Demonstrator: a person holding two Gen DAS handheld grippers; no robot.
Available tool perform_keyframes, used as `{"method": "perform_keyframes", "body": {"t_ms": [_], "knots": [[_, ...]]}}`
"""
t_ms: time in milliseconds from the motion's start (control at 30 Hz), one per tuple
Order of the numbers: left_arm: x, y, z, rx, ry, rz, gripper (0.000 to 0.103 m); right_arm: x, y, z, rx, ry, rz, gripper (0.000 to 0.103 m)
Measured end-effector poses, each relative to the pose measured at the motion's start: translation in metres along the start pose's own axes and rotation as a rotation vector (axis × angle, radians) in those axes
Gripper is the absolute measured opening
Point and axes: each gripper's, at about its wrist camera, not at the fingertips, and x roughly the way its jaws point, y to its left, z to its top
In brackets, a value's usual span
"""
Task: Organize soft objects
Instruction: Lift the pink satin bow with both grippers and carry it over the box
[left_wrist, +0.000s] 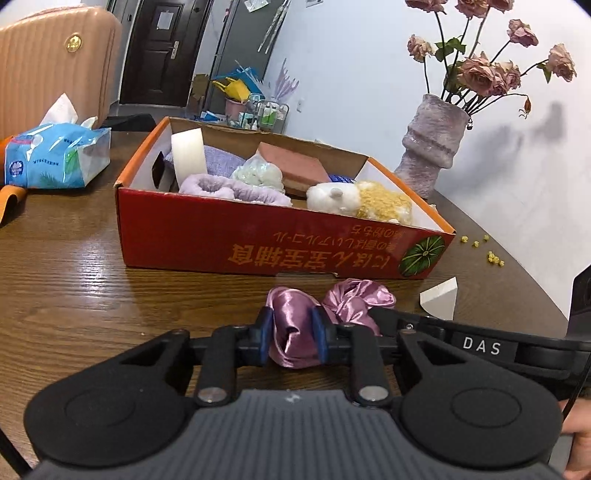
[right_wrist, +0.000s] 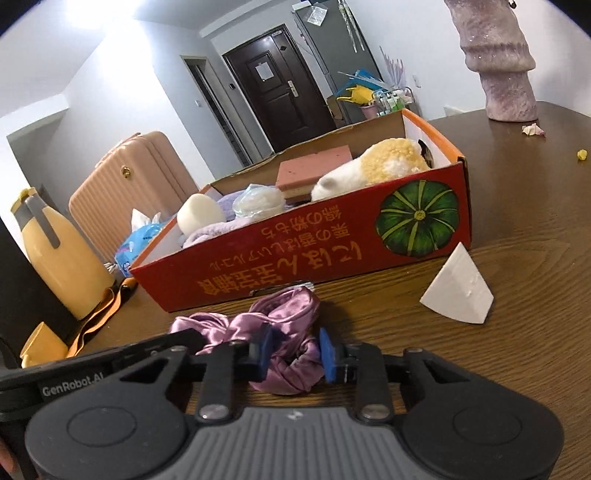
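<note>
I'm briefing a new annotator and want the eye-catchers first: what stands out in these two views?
The red cardboard box on the wooden table, filled with soft things such as a white-and-yellow plush toy. In front of it lies a pink satin cloth, with the left tongs and right tongs each closed around one end.

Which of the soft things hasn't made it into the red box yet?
The pink satin scrunchie, on the table in front of the red box, gripped by both grippers. The plush toy and purple fuzzy item already lie inside.

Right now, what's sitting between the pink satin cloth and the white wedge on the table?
Nothing: bare wood table separates the pink satin cloth from the white wedge, clearest in the right wrist view.
</note>
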Motion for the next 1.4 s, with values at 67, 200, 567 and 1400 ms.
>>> {"method": "perform_keyframes", "body": {"t_ms": [67, 200, 567, 1400], "knots": [[-0.002, -0.003, -0.001, 0.011, -0.012, 0.003, 0.017, 0.000, 0.000, -0.002, 0.007, 0.002, 0.025, 0.008], [-0.021, -0.011, -0.001, 0.017, -0.027, 0.000, 0.015, -0.016, 0.006, -0.007, 0.000, -0.015, 0.035, 0.006], [-0.132, -0.058, -0.027, 0.004, -0.193, -0.081, 0.015, -0.145, 0.052, -0.035, -0.203, -0.226, 0.033, 0.006], [-0.164, -0.091, -0.009, 0.067, -0.278, -0.111, 0.015, -0.201, 0.056, -0.028, -0.221, -0.336, 0.057, 0.006]]}}
